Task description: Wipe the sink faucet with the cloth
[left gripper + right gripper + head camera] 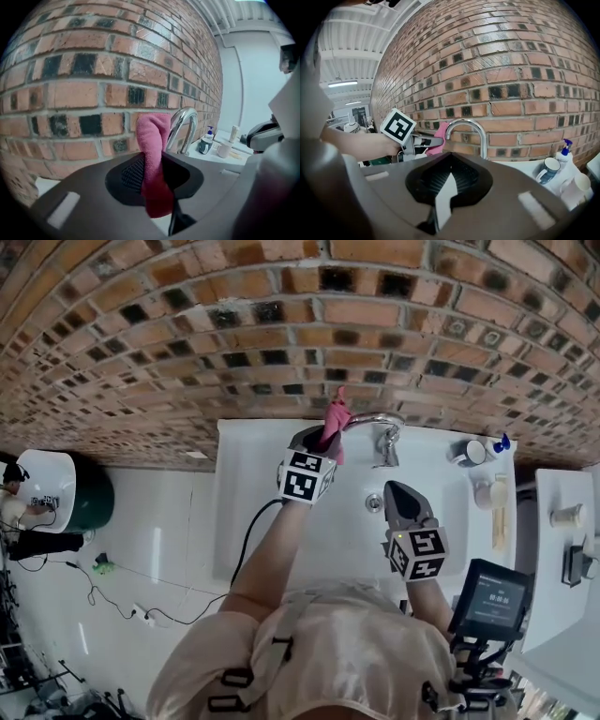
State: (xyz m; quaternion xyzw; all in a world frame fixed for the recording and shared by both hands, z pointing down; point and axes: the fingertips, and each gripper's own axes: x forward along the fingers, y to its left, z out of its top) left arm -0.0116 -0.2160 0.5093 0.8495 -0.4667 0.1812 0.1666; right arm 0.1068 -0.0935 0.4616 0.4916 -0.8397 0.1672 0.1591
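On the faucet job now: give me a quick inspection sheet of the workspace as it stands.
Surface: white sink, drain visible in the basin.
Job's things: pink cloth held up at the faucet spout's end; contact unclear.
Clutter: mug, soap bottle and white cup on the sink's right ledge.
Grippers: left gripper shut on the cloth; right gripper over the basin, fingers together, empty.
Cables: black cable runs from the left gripper down to the floor; loose wires there.
Surroundings: brick wall behind the sink; a person far left.
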